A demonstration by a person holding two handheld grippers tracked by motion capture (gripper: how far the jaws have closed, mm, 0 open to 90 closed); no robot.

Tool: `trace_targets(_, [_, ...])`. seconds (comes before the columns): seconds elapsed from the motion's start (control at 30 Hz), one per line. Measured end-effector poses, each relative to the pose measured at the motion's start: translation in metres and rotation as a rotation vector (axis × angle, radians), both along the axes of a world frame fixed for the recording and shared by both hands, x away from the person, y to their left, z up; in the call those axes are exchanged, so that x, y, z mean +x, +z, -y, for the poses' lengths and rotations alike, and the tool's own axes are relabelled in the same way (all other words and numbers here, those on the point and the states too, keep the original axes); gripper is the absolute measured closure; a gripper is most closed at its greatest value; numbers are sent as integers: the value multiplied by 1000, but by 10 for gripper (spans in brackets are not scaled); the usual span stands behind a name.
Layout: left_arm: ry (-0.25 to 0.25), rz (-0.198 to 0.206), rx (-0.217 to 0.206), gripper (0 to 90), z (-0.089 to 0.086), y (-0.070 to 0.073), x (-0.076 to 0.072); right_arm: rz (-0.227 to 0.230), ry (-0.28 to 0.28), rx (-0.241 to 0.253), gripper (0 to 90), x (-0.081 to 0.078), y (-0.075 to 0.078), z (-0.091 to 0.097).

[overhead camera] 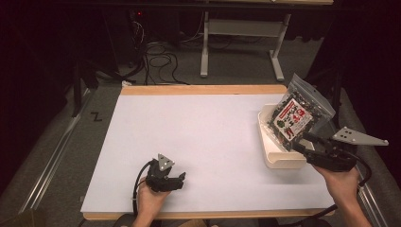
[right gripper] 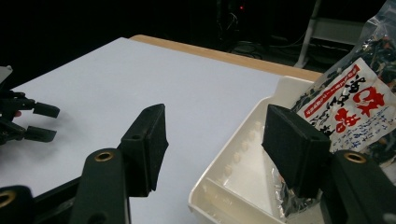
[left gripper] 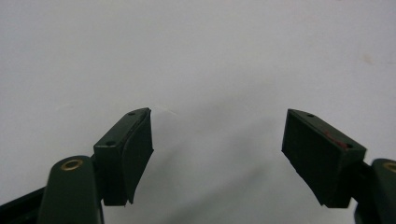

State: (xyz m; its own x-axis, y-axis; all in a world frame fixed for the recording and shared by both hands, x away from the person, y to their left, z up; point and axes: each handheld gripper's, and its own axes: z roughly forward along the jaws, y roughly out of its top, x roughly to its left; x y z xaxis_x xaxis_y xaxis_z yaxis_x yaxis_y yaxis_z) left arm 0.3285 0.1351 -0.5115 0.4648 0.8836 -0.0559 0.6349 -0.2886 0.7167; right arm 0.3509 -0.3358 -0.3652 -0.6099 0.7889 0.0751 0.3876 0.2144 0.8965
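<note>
While the seaweed bag (overhead camera: 299,113) leans in the white tray (overhead camera: 279,158), the right gripper (right gripper: 212,135) stands spread, holding nothing; the left gripper (left gripper: 217,140) rests spread over the table (overhead camera: 208,123).

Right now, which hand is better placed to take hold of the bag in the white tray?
The right. The right gripper is open at the tray, next to the bag. The left gripper rests open on the table, far away.
</note>
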Motion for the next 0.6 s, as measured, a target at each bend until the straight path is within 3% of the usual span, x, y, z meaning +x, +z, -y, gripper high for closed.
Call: trace_targets(0.6, [-1, 3, 0, 252, 0, 0, 0, -28, 48, 28, 413, 2, -12, -17])
